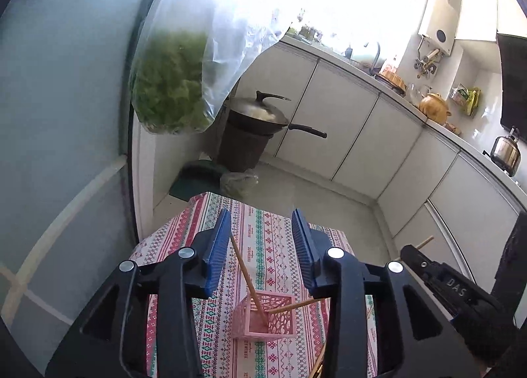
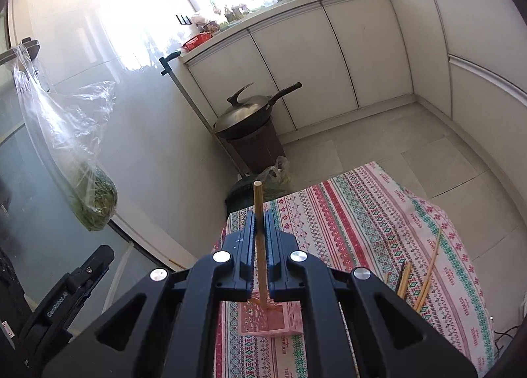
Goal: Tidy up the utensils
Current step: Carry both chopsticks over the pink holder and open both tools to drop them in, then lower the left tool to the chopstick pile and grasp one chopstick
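A pink lattice holder (image 1: 263, 317) stands on the patterned tablecloth (image 1: 263, 239). One wooden chopstick (image 1: 247, 282) leans inside it. My left gripper (image 1: 260, 223) is open and empty above the holder. My right gripper (image 2: 260, 223) is shut on a second wooden chopstick (image 2: 260, 239), held upright with its lower end at the holder's (image 2: 280, 318) rim. That chopstick also shows in the left wrist view (image 1: 293, 305), entering the holder from the right. Several loose chopsticks (image 2: 425, 279) lie on the cloth to the right.
The small table's far edge (image 2: 372, 170) drops to the tiled floor. A lidded wok (image 1: 260, 113) sits on a dark bin by the white cabinets (image 1: 346, 127). A plastic bag of greens (image 1: 171, 81) hangs from the fridge at left.
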{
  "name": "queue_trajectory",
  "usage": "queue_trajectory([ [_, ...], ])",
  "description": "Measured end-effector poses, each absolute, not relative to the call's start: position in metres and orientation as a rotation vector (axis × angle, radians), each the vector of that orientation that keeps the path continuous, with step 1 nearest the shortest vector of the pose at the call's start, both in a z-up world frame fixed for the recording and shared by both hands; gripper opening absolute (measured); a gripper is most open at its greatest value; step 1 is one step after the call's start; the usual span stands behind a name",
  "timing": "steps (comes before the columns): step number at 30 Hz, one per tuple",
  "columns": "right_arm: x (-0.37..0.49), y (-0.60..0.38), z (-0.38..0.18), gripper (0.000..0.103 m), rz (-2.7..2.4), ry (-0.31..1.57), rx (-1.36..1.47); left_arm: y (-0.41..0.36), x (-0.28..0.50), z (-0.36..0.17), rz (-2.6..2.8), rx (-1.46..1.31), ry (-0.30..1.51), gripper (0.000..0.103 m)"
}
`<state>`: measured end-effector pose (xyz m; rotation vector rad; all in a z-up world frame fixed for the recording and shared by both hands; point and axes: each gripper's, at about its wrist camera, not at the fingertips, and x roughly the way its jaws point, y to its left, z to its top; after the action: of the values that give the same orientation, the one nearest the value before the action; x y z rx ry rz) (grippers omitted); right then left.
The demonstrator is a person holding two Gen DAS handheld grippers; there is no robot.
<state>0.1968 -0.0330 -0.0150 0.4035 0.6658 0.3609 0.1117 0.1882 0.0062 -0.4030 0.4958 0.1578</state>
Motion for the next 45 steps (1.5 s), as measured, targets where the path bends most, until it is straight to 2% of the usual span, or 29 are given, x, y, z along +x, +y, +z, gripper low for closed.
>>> queue_trajectory([
  [6, 0.190, -0.025, -0.018, 0.014, 0.375, 0.661, 0.347, 0.175, 0.115, 0.000, 0.158, -0.343, 0.523, 0.036],
  [7, 0.186, -0.026, -0.014, 0.018, 0.369, 0.640, 0.328, 0.171, 0.115, 0.000, 0.158, -0.332, 0.524, 0.036],
  [8, 0.181, -0.026, -0.011, 0.027, 0.360, 0.621, 0.312, 0.168, 0.115, 0.000, 0.153, -0.325, 0.526, 0.036],
  [10, 0.171, -0.028, -0.005, 0.033, 0.335, 0.579, 0.272, 0.161, 0.115, 0.000, 0.141, -0.314, 0.528, 0.043],
  [15, 0.156, -0.031, 0.002, 0.033, 0.287, 0.522, 0.181, 0.142, 0.109, 0.003, 0.138, -0.259, 0.511, 0.049],
  [19, 0.147, -0.034, 0.002, 0.036, 0.250, 0.507, 0.126, 0.135, 0.104, 0.004, 0.149, -0.242, 0.496, 0.059],
  [23, 0.139, -0.043, -0.001, 0.053, 0.210, 0.497, 0.092, 0.130, 0.101, 0.000, 0.162, -0.232, 0.504, 0.066],
  [25, 0.135, -0.048, -0.002, 0.056, 0.190, 0.500, 0.083, 0.129, 0.099, -0.002, 0.173, -0.233, 0.505, 0.075],
  [29, 0.128, -0.064, -0.006, 0.069, 0.139, 0.509, 0.090, 0.125, 0.094, -0.004, 0.181, -0.230, 0.509, 0.079],
  [33, 0.121, -0.073, -0.011, 0.076, 0.111, 0.513, 0.085, 0.117, 0.086, -0.005, 0.183, -0.216, 0.511, 0.089],
  [40, 0.104, -0.103, -0.022, 0.096, 0.040, 0.547, 0.119, 0.114, 0.068, -0.017, 0.195, -0.232, 0.531, 0.096],
  [45, 0.096, -0.162, -0.031, 0.096, -0.035, 0.627, 0.262, 0.101, 0.067, -0.049, 0.131, -0.250, 0.656, 0.096],
])
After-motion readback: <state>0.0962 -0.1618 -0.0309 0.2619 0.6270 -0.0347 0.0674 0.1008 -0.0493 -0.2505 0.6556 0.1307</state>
